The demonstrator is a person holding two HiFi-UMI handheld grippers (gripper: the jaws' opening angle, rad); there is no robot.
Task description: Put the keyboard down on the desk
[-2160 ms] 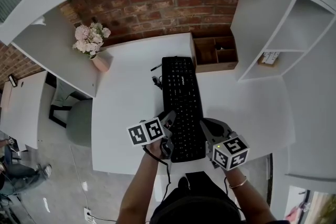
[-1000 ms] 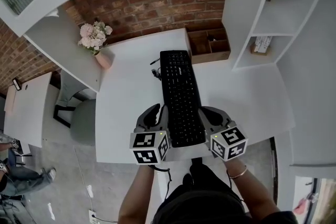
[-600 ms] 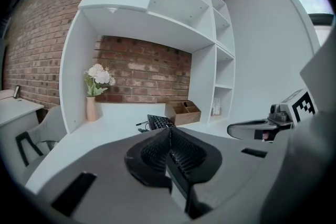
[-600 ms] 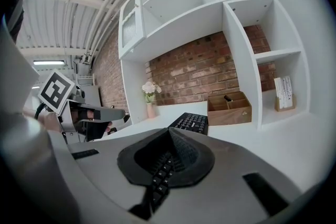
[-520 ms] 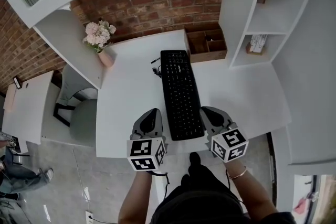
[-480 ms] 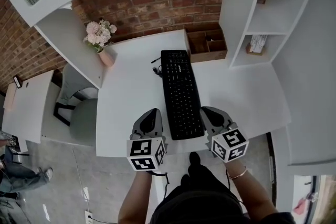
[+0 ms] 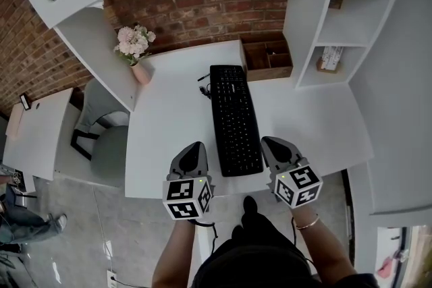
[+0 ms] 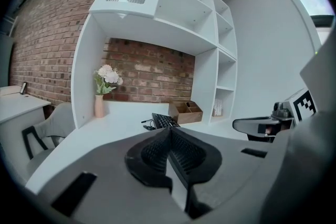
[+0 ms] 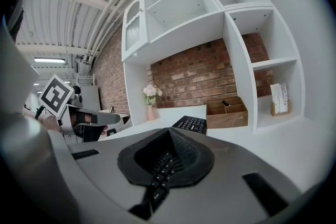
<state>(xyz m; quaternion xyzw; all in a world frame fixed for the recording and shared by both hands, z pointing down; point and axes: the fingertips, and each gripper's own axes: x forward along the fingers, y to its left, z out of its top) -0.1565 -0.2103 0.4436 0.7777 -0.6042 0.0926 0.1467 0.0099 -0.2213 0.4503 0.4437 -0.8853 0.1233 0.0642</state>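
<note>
Keyboard placement, end state. The keyboard [image 7: 235, 121] lies flat on the white tabletop [image 7: 165, 131], its long axis running away from the person, its far end near the wooden organiser [image 7: 268, 59] at the brick wall and its near end close to the front edge. Its cable [image 7: 202, 88] trails off the far left corner. Laid this way, the whole base rests on the surface and nothing overhangs, so the placing reads as complete.

The left hand-held gripper [image 7: 190, 148] sits just beside the near left corner of the keyboard, apart from it. Its jaws are pressed together with nothing between them, and only bare tabletop shows through the slit below the pads. The right hand-held gripper [image 7: 274, 145] mirrors it at the near right corner. Its jaws likewise meet at the tips and grasp nothing, though a strip of keys shows through the gap beneath them, so it probably hangs close over that edge.

The symmetric stance, one tool at each side of the near end, suits a long, flat object that is carried by its two long edges. A vase of flowers [image 7: 137, 54] stands well clear at the far left.
</note>
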